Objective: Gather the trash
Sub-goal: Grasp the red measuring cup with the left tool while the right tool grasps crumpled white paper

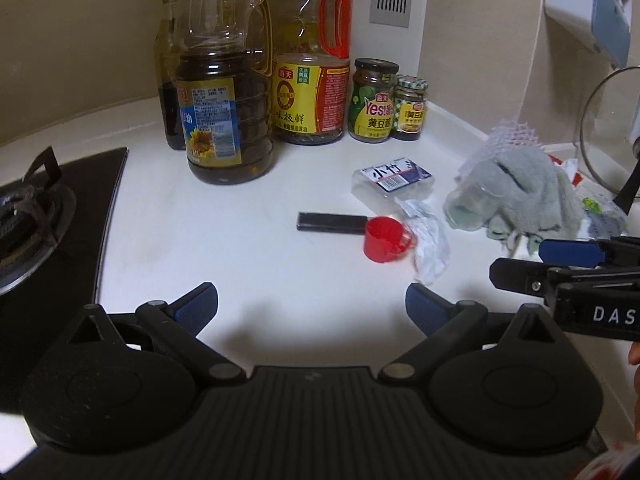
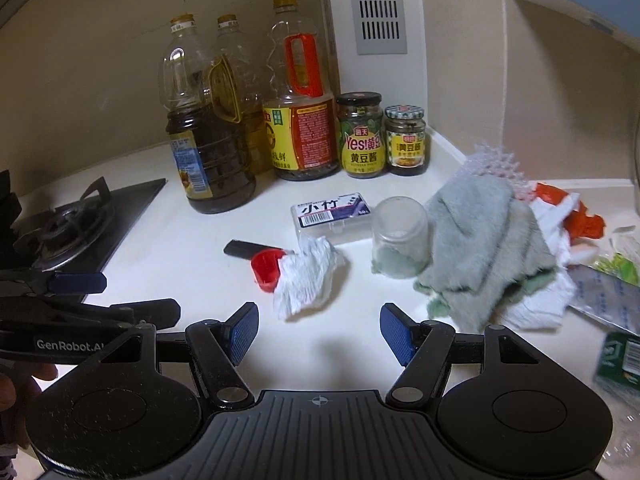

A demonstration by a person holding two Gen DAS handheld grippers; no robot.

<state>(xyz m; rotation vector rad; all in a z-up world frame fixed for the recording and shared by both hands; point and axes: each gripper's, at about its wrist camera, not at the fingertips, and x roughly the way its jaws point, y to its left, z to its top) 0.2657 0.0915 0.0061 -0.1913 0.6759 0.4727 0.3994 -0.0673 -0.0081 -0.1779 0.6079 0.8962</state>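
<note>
I have both claws hovering over the white worktop (image 2: 200, 256), neither touching anything. My left claw (image 1: 312, 306) stands wide, its blue pads far apart with only bare worktop between them. My right claw (image 2: 318, 330) is parted to a medium gap and also holds nothing.

The trash I am after lies just ahead. A crumpled white paper (image 2: 306, 278) sits in front of my right claw, touching a small red cup (image 2: 266, 270) tipped on its side. A flat black bar (image 2: 246, 249) lies just behind the cup. Beyond the paper is a clear plastic box (image 2: 332, 216) with a barcode label, and beside that a frosted plastic cup (image 2: 400, 236) lies on its side against a grey-green cloth (image 2: 480, 248). To the right of the cloth I see more white paper and red-orange wrapping (image 2: 576, 216) in a heap, with a foil packet (image 2: 604, 296) near the edge.

Along the back wall stand the oil bottles (image 2: 212, 152), a soy sauce bottle (image 2: 304, 120) and two sauce jars (image 2: 362, 136). The gas burner (image 2: 68, 224) is on the left.
</note>
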